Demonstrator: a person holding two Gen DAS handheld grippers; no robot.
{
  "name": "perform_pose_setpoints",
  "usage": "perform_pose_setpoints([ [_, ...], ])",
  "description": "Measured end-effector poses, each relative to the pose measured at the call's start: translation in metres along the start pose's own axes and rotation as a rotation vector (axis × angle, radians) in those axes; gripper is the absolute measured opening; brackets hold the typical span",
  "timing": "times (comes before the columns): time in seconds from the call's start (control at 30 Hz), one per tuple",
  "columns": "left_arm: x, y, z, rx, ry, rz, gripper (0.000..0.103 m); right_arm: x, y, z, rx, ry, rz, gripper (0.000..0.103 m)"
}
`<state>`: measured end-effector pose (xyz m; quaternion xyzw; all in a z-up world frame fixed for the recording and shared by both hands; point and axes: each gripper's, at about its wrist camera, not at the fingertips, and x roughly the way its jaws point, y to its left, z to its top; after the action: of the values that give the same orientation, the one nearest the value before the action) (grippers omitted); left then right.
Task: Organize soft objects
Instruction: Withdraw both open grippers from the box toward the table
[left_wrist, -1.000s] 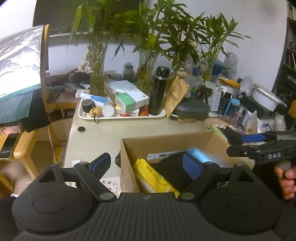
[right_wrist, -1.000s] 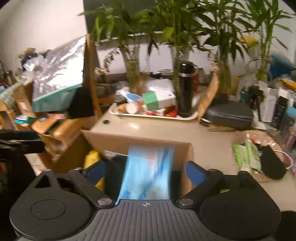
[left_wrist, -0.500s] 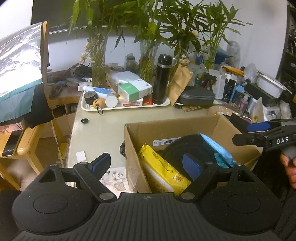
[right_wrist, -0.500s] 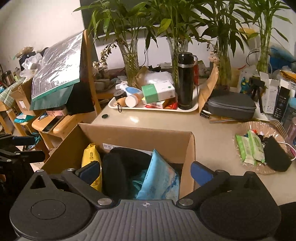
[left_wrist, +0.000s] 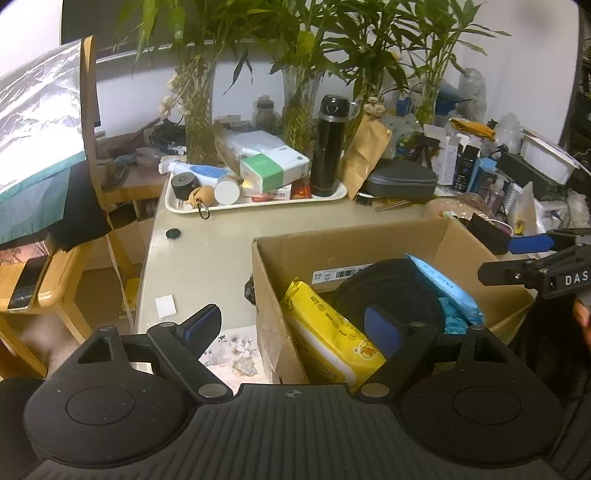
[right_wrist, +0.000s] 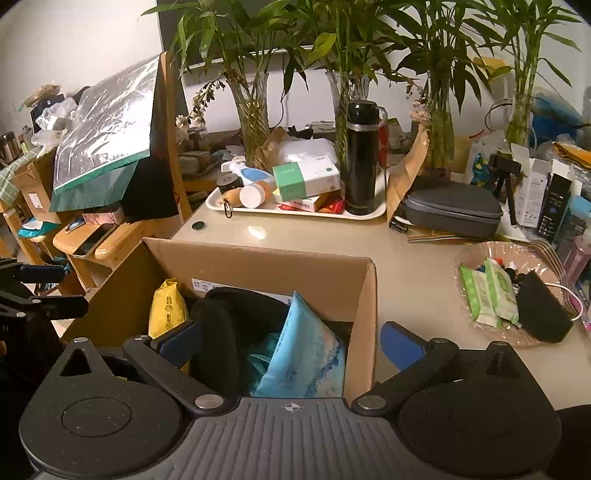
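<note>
1. Right wrist view: your right gripper (right_wrist: 290, 341) hangs over the near right corner of the box (right_wrist: 258, 264). Its fingers have just been opening, stand spread to their widest and grip nothing; the blue pack (right_wrist: 304, 354) lies between them but clear of the pads.
2. Left wrist view: your left gripper (left_wrist: 291, 326) sits at the box's left wall, fingers wide apart and empty, one pad outside the wall and one over the contents.
3. Box contents: the blue pack leans upright against the right wall; a black cushion (right_wrist: 236, 314) fills the middle; a yellow pack (left_wrist: 328, 332) stands tilted along the left side.
4. Remaining soft items: green packs (right_wrist: 487, 291) and a black pouch (right_wrist: 543, 314) lie in the clear dish (right_wrist: 480, 254) on the desk (right_wrist: 406, 258), right of the box.
5. Handling: these packs look light, limp and glossy, so they would likely sag and slide. Take one across its flat middle, not by a sealed edge, and close firmly enough to dent it.
6. Caution: the dish rim is shallow; a low approach may drag the whole dish.
</note>
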<state>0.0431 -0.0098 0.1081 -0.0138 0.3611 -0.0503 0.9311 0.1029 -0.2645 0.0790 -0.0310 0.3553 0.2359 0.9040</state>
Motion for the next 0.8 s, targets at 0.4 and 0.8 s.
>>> perform_pose_setpoints([
  [0.4, 0.008, 0.0, 0.015, -0.011, 0.002, -0.049, 0.086, 0.002, -0.003, 0.008, 0.005, -0.007, 0.027, 0.103],
  [0.8, 0.038, 0.0, 0.048, 0.03, -0.03, -0.06, 0.085, 0.015, -0.034, 0.035, 0.064, -0.031, 0.025, 0.103],
])
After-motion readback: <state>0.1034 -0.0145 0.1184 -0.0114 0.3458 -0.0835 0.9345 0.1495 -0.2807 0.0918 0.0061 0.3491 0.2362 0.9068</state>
